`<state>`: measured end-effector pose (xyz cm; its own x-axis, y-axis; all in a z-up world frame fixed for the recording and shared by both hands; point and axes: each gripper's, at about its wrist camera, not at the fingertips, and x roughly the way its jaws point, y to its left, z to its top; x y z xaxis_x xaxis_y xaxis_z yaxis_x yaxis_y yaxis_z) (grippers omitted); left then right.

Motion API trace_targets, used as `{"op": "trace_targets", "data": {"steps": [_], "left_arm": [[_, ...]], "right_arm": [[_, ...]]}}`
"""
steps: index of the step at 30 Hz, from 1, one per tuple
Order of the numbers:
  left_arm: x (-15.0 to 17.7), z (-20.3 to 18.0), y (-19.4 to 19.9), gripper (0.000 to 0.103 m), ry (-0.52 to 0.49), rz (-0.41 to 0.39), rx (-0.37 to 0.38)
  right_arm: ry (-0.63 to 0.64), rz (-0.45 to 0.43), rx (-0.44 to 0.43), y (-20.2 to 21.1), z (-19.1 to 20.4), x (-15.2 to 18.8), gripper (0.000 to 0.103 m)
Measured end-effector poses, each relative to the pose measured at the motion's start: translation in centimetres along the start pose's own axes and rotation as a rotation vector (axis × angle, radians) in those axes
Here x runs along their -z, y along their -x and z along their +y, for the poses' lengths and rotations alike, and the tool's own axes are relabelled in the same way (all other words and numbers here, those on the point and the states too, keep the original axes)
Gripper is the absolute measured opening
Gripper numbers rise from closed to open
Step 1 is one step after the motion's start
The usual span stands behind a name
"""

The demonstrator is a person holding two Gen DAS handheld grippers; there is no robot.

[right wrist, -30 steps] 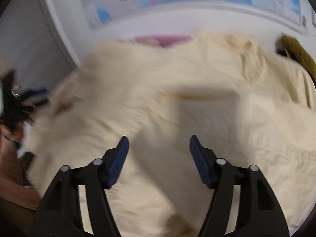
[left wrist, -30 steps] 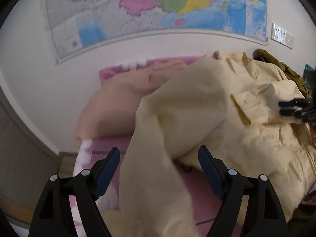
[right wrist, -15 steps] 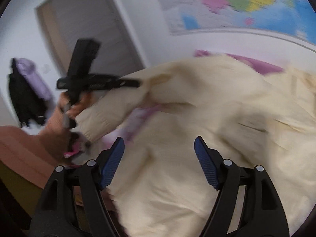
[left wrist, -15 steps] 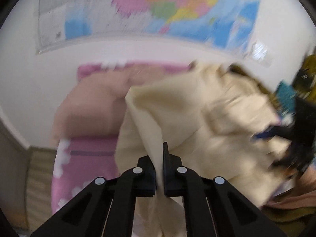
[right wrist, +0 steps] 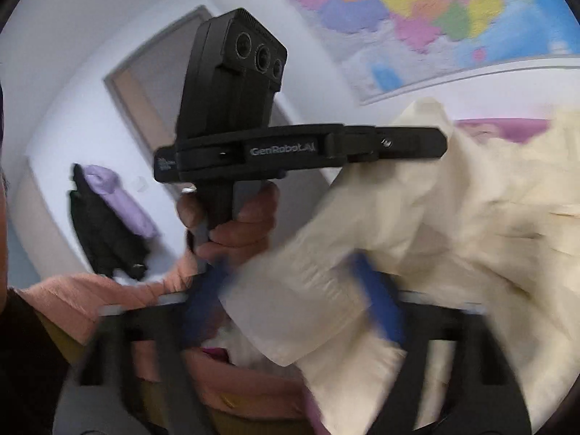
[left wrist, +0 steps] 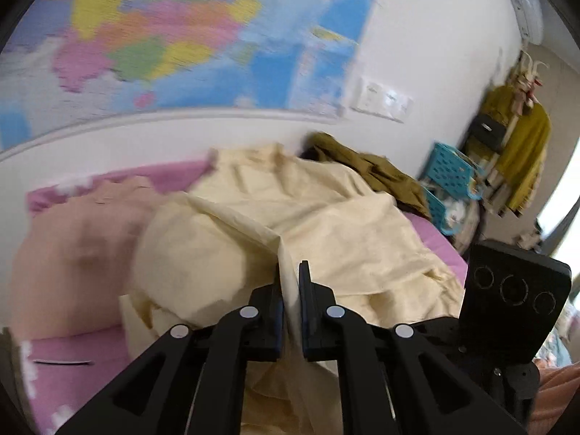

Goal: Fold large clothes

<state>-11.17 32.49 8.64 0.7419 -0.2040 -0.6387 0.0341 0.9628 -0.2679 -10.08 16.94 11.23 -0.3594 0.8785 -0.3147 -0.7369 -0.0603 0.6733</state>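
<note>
A large cream-yellow garment [left wrist: 326,232] lies bunched on a pink bed [left wrist: 174,177]. My left gripper [left wrist: 290,282] is shut on a fold of its cloth, lifted above the bed. In the right wrist view the left gripper's body [right wrist: 301,148] shows side-on, its tips pinching the garment's edge [right wrist: 409,116]. My right gripper [right wrist: 293,301] is open, blurred by motion, with a hanging sleeve or cuff [right wrist: 297,304] of the garment between its blue pads. The right gripper's camera block [left wrist: 514,290] shows at the lower right of the left wrist view.
A peach-coloured garment [left wrist: 79,246] lies on the bed at the left, an olive one [left wrist: 366,170] against the wall. A map [left wrist: 163,36] hangs above. A turquoise basket [left wrist: 449,181] and a rack with a mustard coat [left wrist: 522,152] stand right. A door [right wrist: 156,87] is behind.
My left gripper closed on the cream cloth and lifted it, swinging right. My right gripper stayed open and moved left toward the left gripper, so the hanging sleeve sits between its pads.
</note>
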Motion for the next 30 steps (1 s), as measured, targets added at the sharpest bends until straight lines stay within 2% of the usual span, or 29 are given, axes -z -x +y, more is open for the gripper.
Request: {"op": "trace_targets", "data": {"steps": [1,2,3,4,6,7,9,10,11,12,16,18,19,20,21,22,25,27,30], "left_arm": [[-0.3,-0.9,-0.9,0.011,-0.008,0.024,0.044],[-0.3,-1.3,-1.1,0.024,-0.016,0.030,0.077],[-0.3,-1.6,-0.9,0.033,-0.024,0.024,0.097],[-0.4,-1.9,-0.4,0.038,-0.040,-0.016,0.119],[-0.3,-2.0,1.5,0.066,-0.056,-0.111,0.148],[-0.1,-1.7,2.0,0.067,-0.050,-0.142,0.158],[0.4,-0.7,3.1,0.067,-0.038,-0.196,0.120],[0.7,-0.1,3.3,0.067,-0.028,-0.206,0.094],[1.2,0.6,3.4,0.067,-0.016,-0.213,0.058],[1.7,1.3,3.1,0.067,-0.007,-0.206,0.013],[3.7,3.9,1.3,0.067,0.045,-0.131,-0.108],[4.7,5.2,0.6,0.067,0.081,-0.105,-0.149],[4.9,5.7,0.8,0.067,0.090,-0.103,-0.156],[5.3,6.1,0.9,0.068,0.096,-0.105,-0.169],[5.6,6.5,1.2,0.068,0.099,-0.108,-0.181],[5.7,6.8,1.4,0.068,0.104,-0.111,-0.189],[6.3,7.1,2.3,0.071,0.101,-0.119,-0.186],[6.7,7.0,2.3,0.073,0.079,-0.113,-0.173],[7.0,6.1,0.9,0.073,0.040,-0.070,-0.154]], "right_arm": [[-0.017,-0.007,0.023,1.5,-0.4,0.2,0.006],[-0.022,-0.030,0.055,3.2,-0.6,0.3,0.001],[-0.029,-0.058,0.082,5.0,-0.9,0.4,0.001],[-0.045,-0.091,0.110,7.2,-1.3,0.5,0.001],[-0.080,-0.158,0.190,11.0,-2.2,0.5,0.001],[-0.096,-0.172,0.253,12.8,-2.8,0.6,0.001],[-0.138,-0.148,0.345,14.2,-4.1,1.2,0.009],[-0.153,-0.132,0.363,14.0,-4.6,1.5,0.035],[-0.172,-0.124,0.375,13.6,-5.1,2.1,0.076],[-0.191,-0.121,0.383,12.9,-5.5,2.6,0.085],[-0.236,0.006,0.309,6.6,-7.9,4.6,0.085],[-0.269,0.056,0.246,4.0,-8.8,5.5,0.081],[-0.262,0.083,0.225,2.7,-9.0,5.6,0.069],[-0.238,0.114,0.185,1.7,-8.9,5.4,0.038],[-0.201,0.129,0.157,1.6,-8.6,5.2,0.016],[-0.174,0.131,0.172,1.9,-8.2,4.8,0.007],[-0.092,0.064,0.280,6.4,-7.0,1.8,0.005],[-0.062,0.006,0.413,10.9,-6.8,-0.5,0.004],[-0.065,0.016,0.607,15.3,-7.6,-2.1,0.004]]}}
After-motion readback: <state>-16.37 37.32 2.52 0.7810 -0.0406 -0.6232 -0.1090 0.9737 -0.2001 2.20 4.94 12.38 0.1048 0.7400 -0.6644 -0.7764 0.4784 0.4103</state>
